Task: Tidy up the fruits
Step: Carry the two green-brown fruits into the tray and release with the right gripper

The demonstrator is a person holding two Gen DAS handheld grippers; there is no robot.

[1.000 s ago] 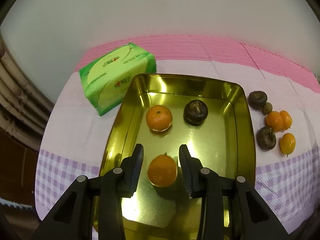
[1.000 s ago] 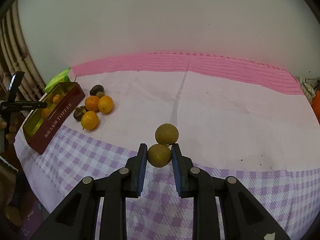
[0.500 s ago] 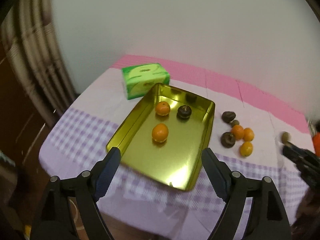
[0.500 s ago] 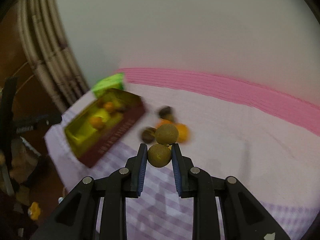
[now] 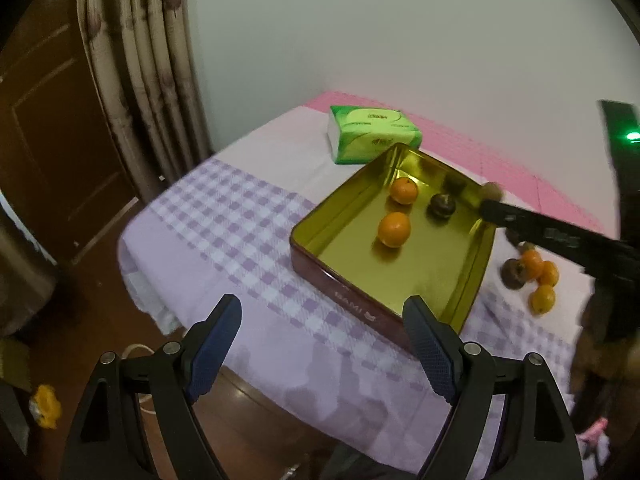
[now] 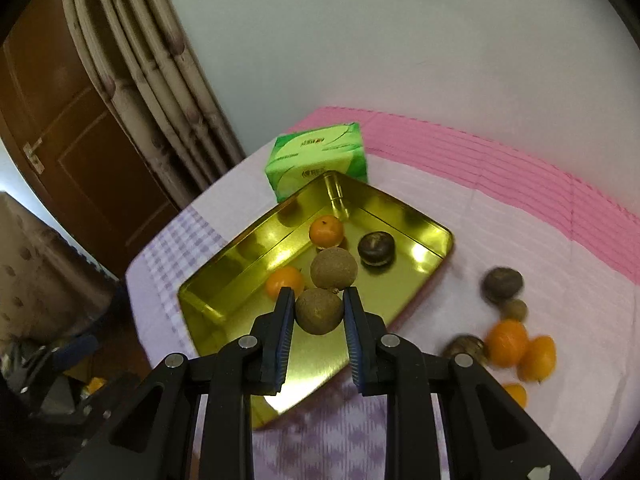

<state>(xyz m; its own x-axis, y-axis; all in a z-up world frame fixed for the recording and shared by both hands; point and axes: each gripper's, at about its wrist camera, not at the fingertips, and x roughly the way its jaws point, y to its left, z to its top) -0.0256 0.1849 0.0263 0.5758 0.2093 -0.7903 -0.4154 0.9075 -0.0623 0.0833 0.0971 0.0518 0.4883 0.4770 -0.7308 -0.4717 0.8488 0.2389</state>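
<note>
Held fruit: a pair of round brown fruits (image 6: 320, 310) joined at their stems; the nearer one sits between the right gripper's pads, the farther one (image 6: 333, 269) sticks out past the fingertips, above the tin's floor.
Right gripper (image 6: 319, 312): jaws closed tight on the nearer brown fruit, blue pads pressing both its sides; in the left wrist view its black fingers (image 5: 520, 222) reach in from the right over the tin's far right rim.
Left gripper (image 5: 322, 348): jaws spread wide, nothing between them, hanging off the near edge of the table, apart from the tin.
Tin (image 5: 344, 292): rectangular, gold inside, dark red outside, lying on the cloth towards the table's left end.
Fruit in the tin: two oranges, one nearer (image 5: 394, 229) and one farther (image 5: 404, 191), and a dark brown fruit (image 5: 441, 205) to the right of the farther orange; all three lie apart from each other.
Fruit outside the tin: a loose cluster just right of the tin on the cloth, with oranges (image 6: 506, 343), dark brown fruits (image 6: 502, 285) and one small brown fruit (image 6: 515, 309); some touch one another.
Tissue pack (image 5: 374, 133): green, just beyond the tin's far left corner.
Tablecloth (image 5: 224, 220): purple check near, plain pale in the middle, pink stripe (image 6: 500, 160) along the far edge.
Surroundings: curtain (image 5: 140, 60) and brown door (image 5: 52, 128) to the left, pale wall behind.
</note>
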